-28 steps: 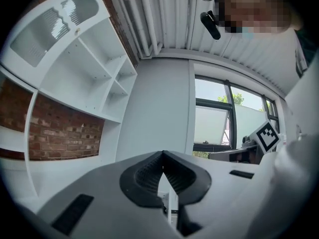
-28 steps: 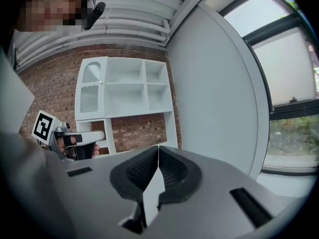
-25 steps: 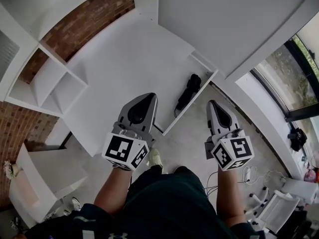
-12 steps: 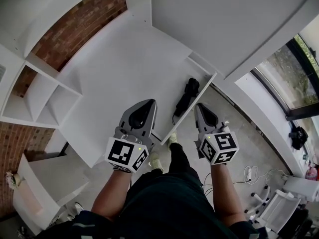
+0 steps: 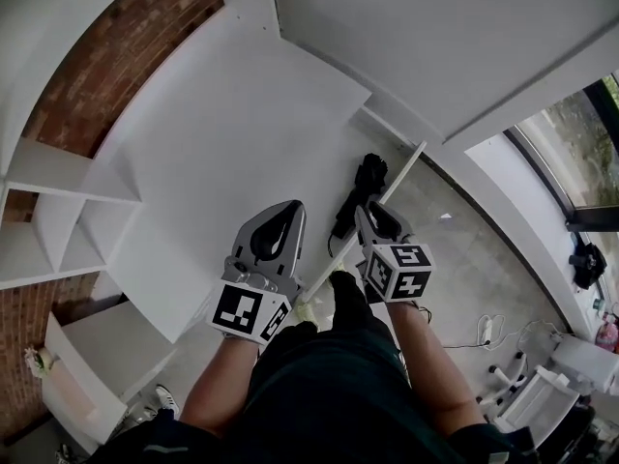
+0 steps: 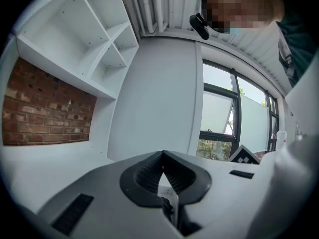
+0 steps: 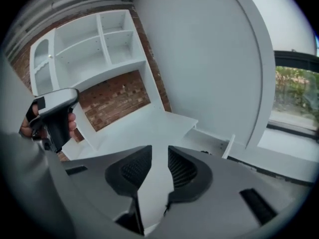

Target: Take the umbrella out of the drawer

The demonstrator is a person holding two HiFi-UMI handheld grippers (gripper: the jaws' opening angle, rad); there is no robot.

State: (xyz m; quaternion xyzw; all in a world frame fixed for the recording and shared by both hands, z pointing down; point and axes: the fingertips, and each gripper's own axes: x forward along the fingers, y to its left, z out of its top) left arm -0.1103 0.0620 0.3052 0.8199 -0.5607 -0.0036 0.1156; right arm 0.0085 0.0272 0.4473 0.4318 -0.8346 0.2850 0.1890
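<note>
While the right tongs (image 7: 159, 152) hang at the drawer (image 5: 401, 170), the umbrella (image 5: 360, 184) lies inside it, just beyond their tips.
Their jaws have just been opening: narrow gap, nothing between. Left tongs (image 6: 162, 153), alongside, are closed and empty. So narrow a gap could shove the umbrella aside rather than grip it.

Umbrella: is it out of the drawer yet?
No, in the head view the black umbrella lies inside the open drawer.
</note>
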